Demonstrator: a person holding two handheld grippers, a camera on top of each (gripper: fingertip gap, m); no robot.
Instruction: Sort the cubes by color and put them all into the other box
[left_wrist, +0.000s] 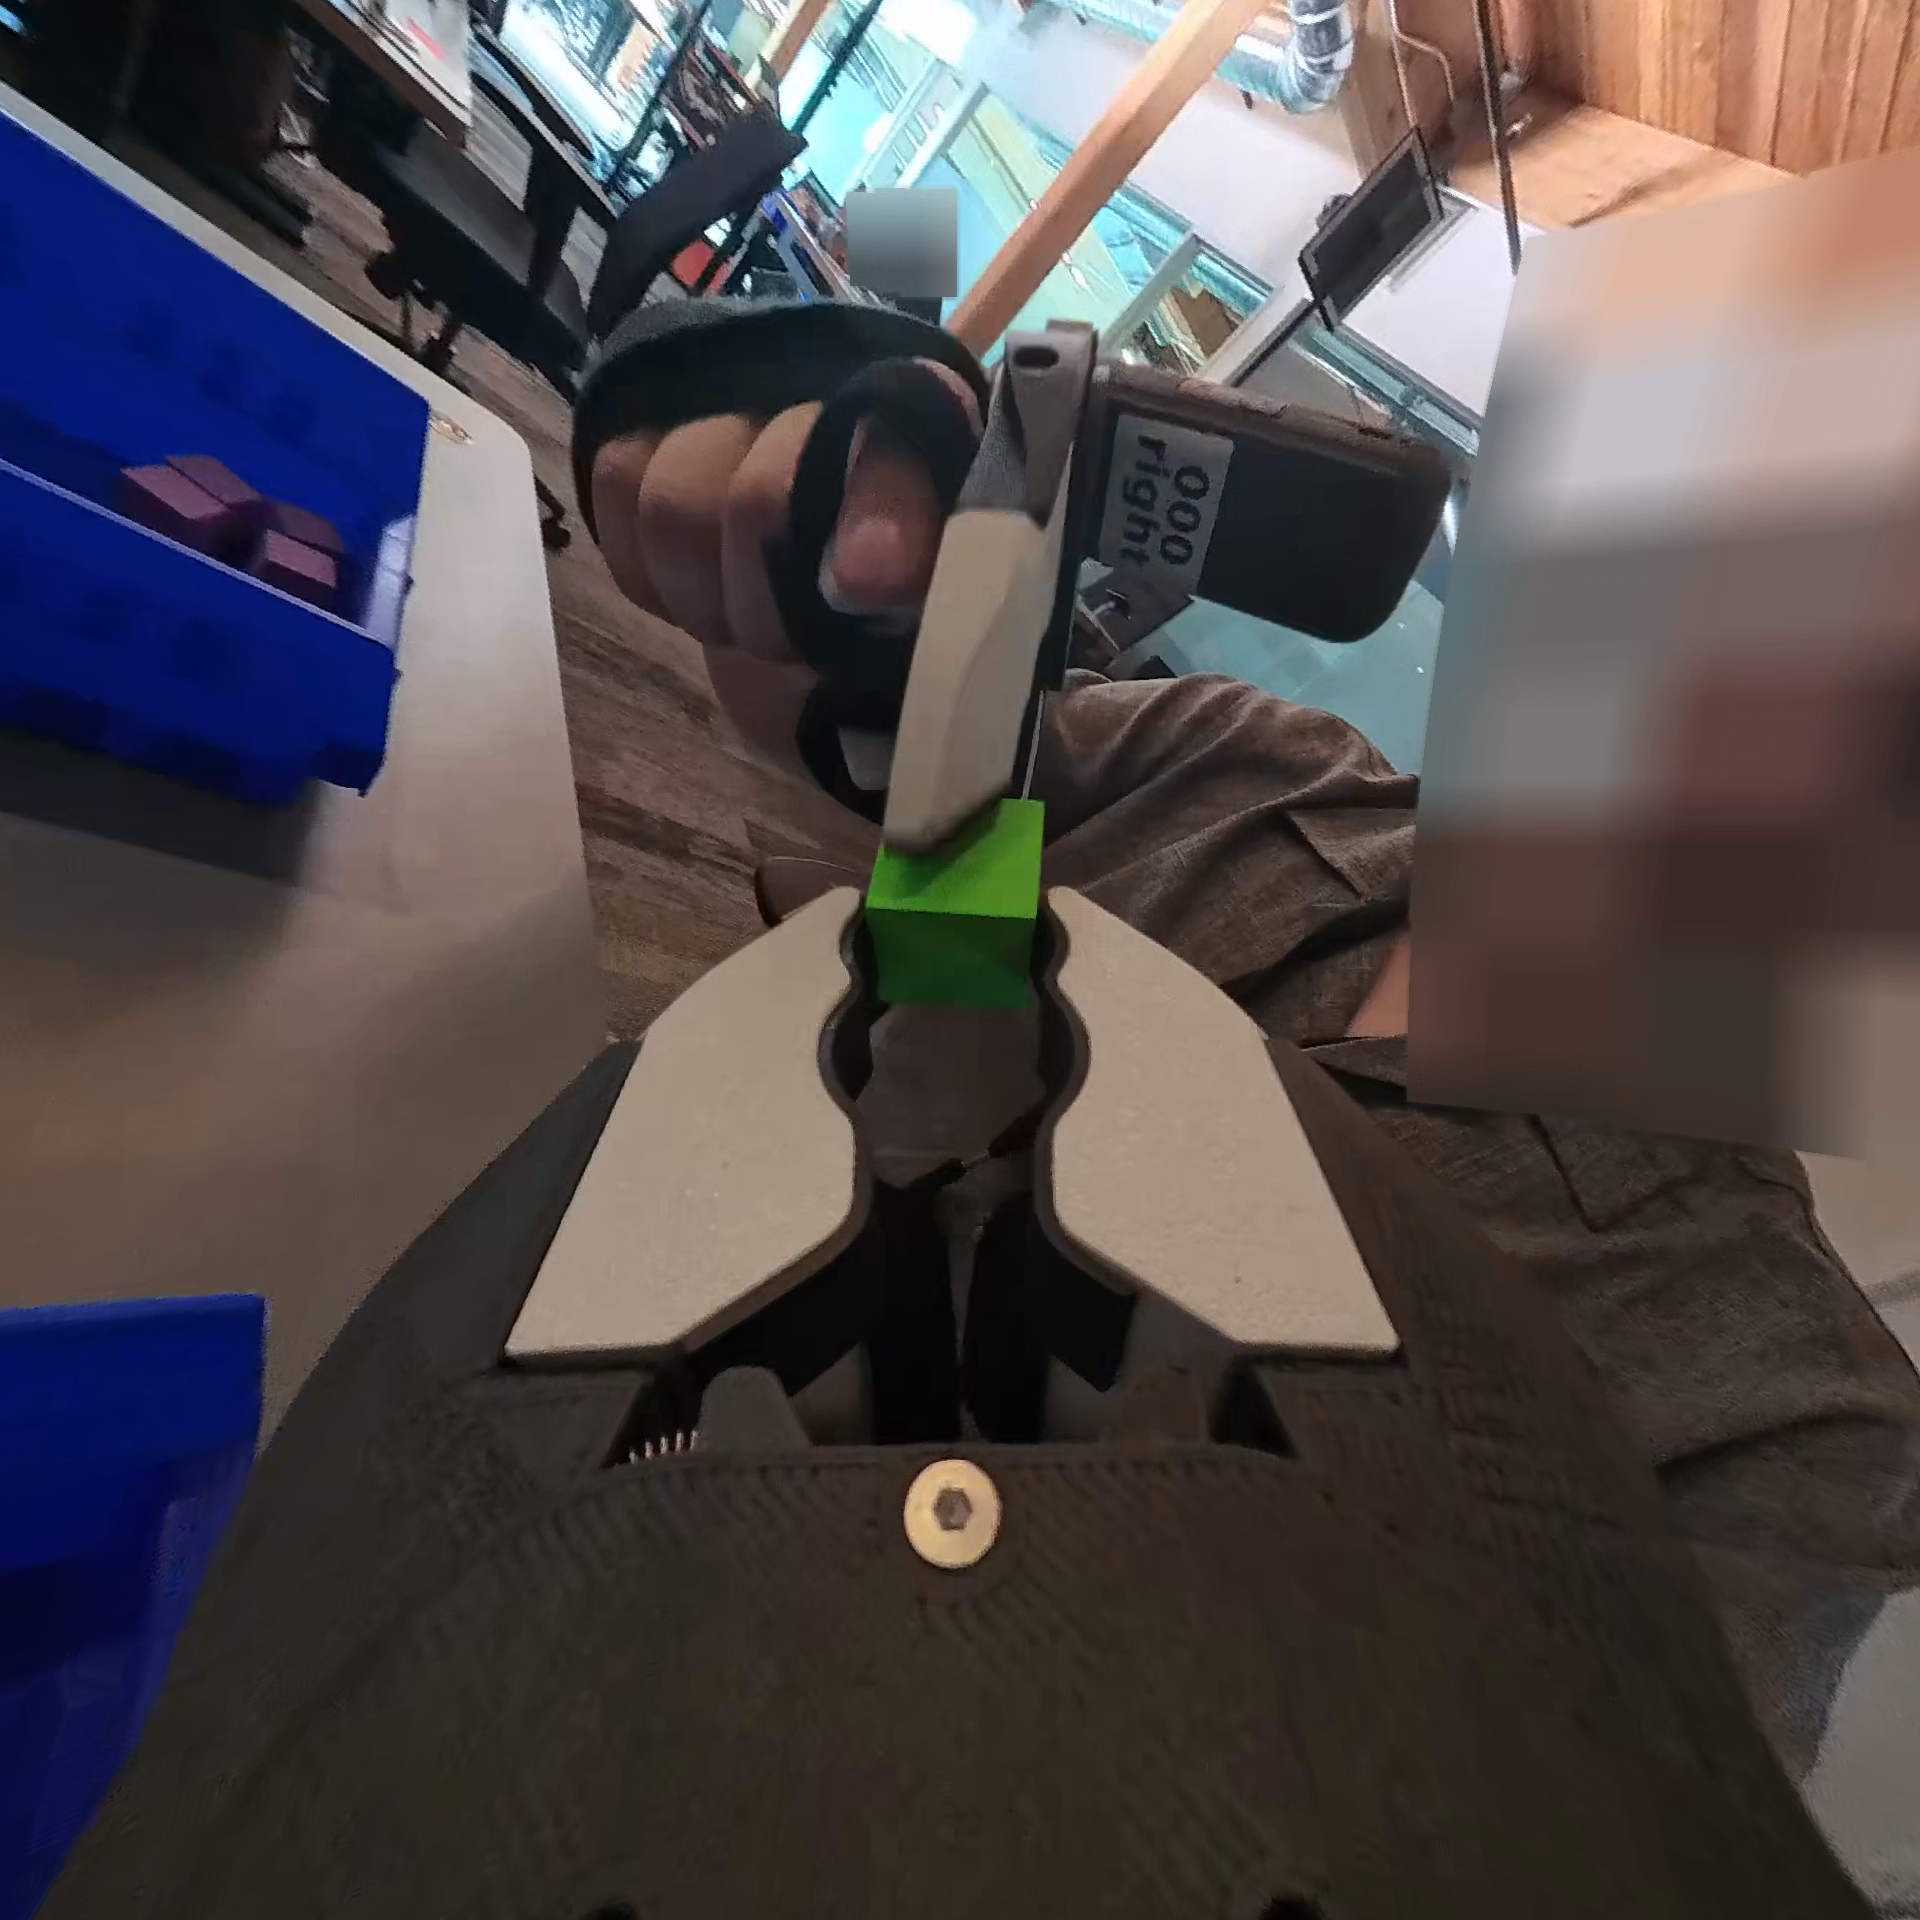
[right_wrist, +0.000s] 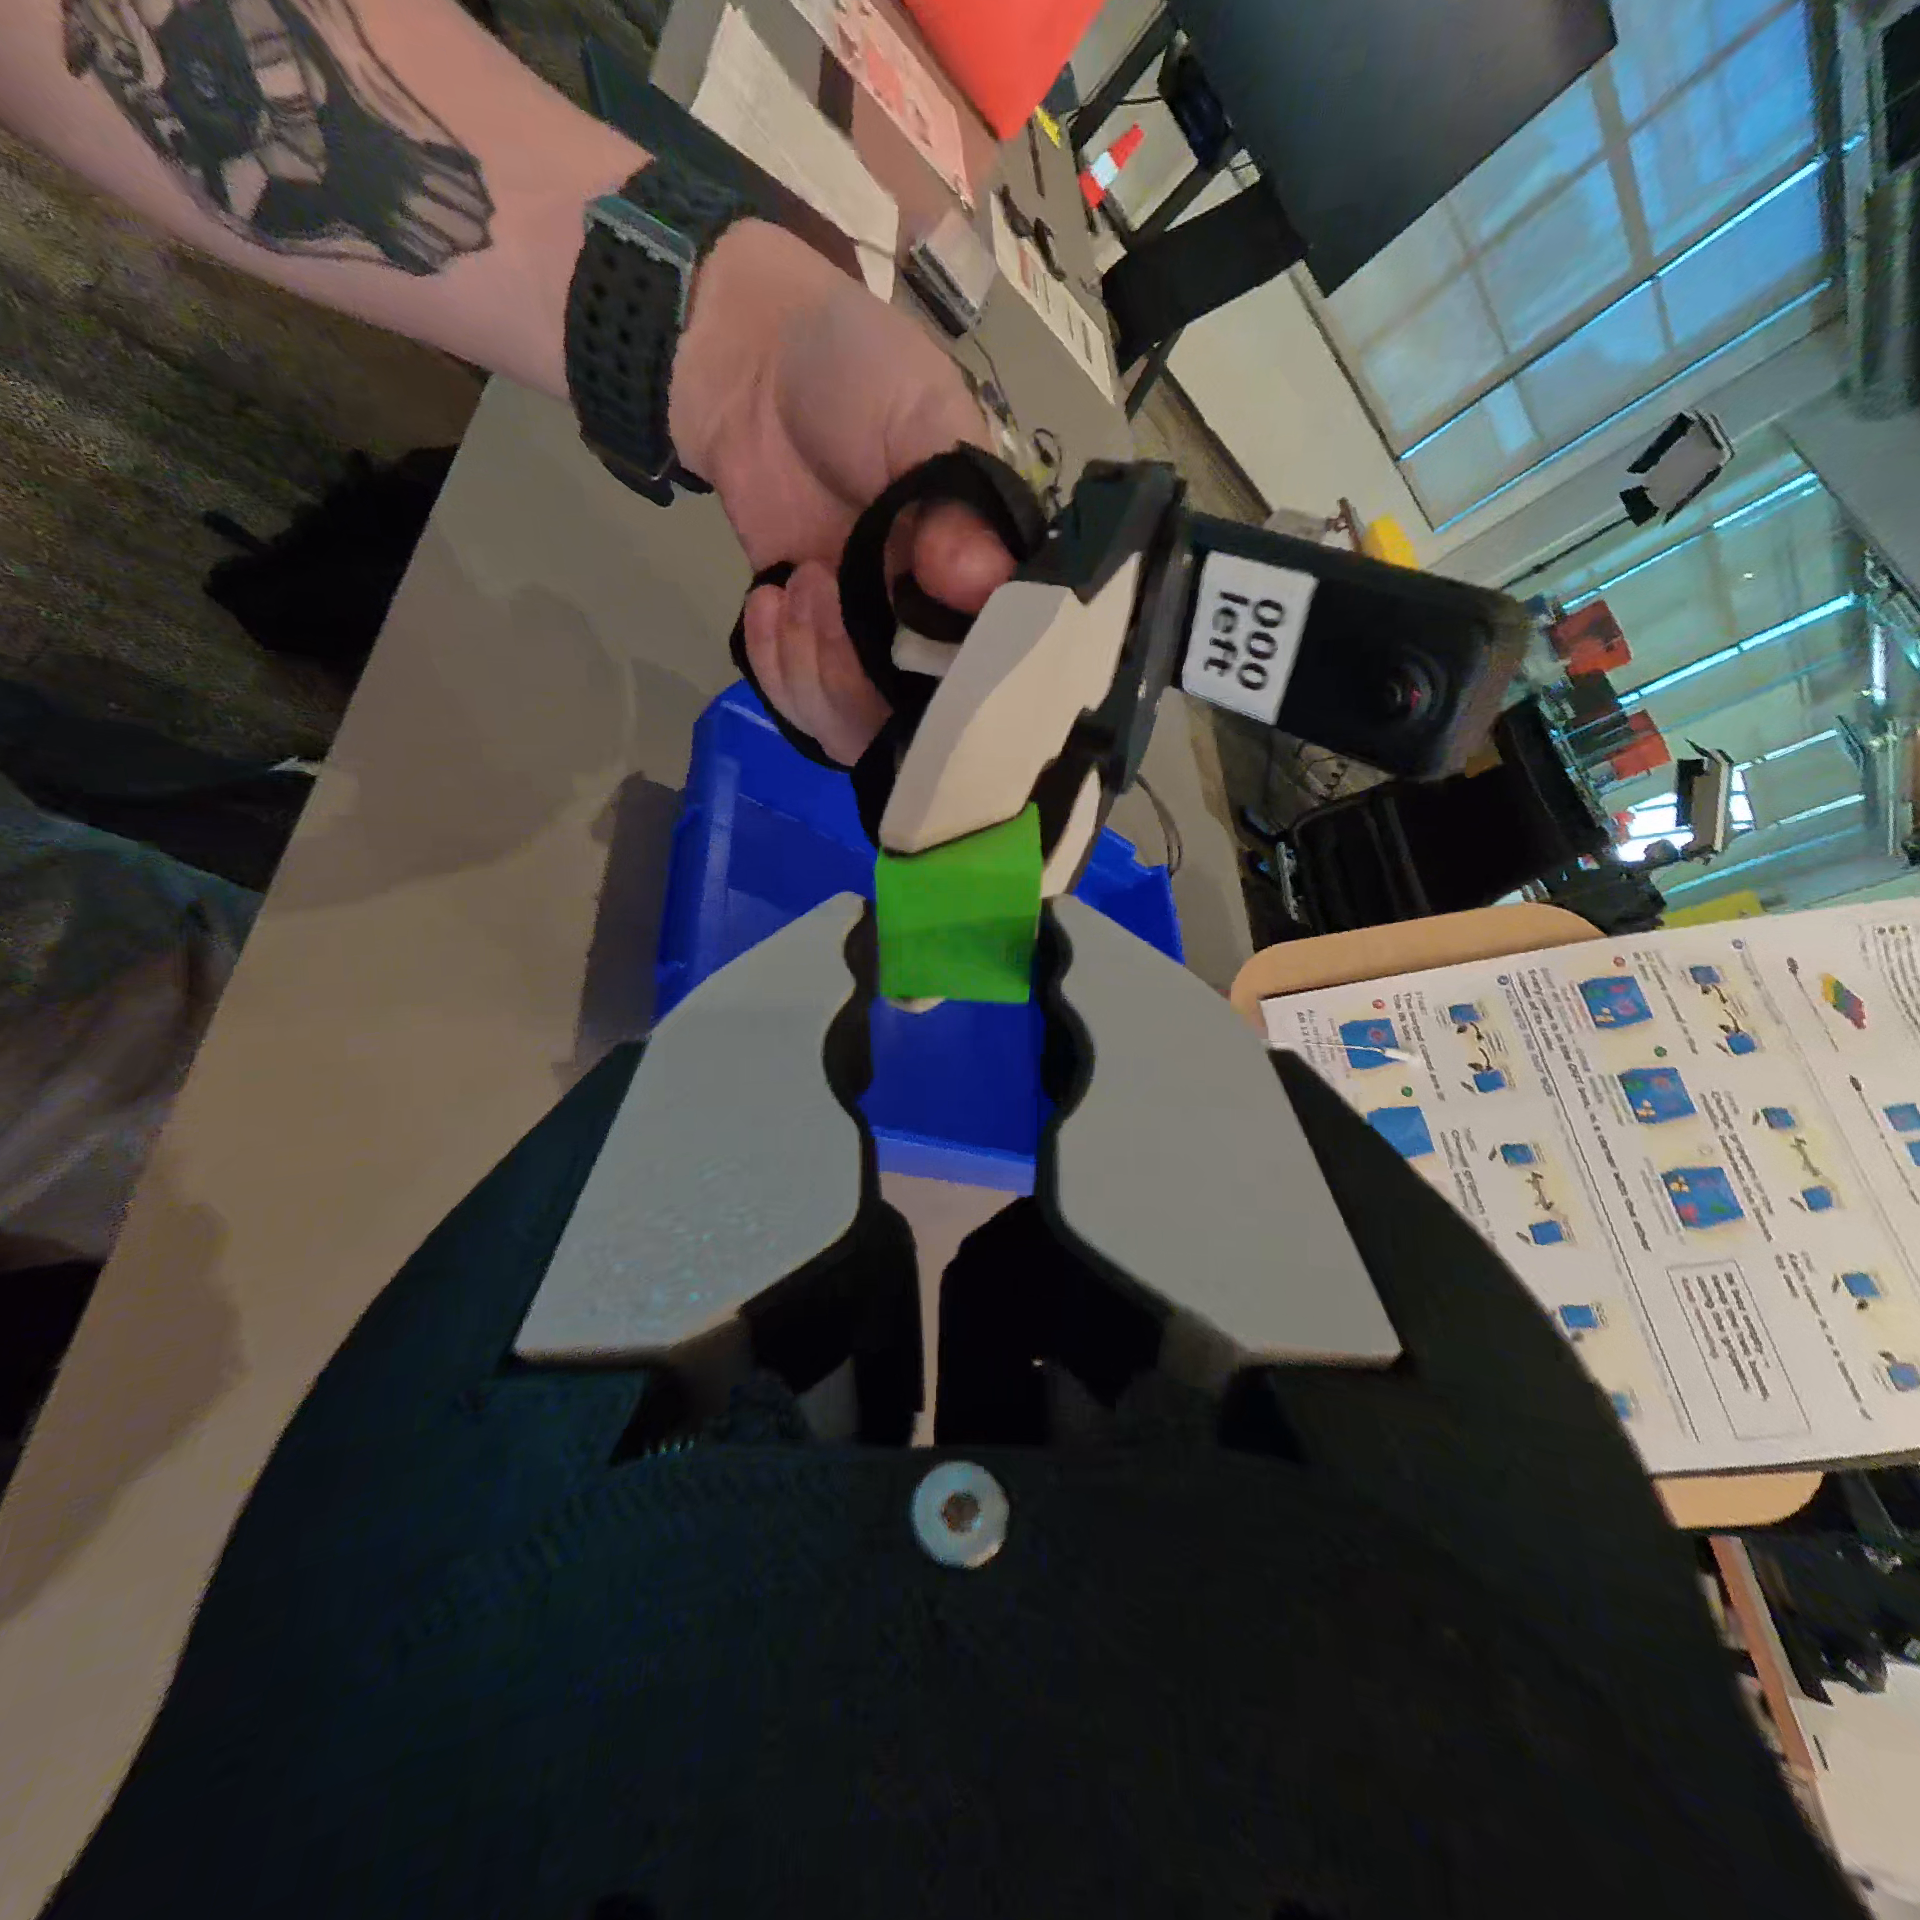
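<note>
**A:** Both grippers are clamped on one green block right now. It's being pinched by the left gripper at its near end, while the far end is being squeezed by the right gripper, mid-air, above the blue bin.

**B:** Purple blocks are being kept in another blue tray far left on the grey table.

**A:** Risk, as judged here: only small bites are being taken on each end, so if one side is released while the block is being twisted, it could get dropped.
</note>
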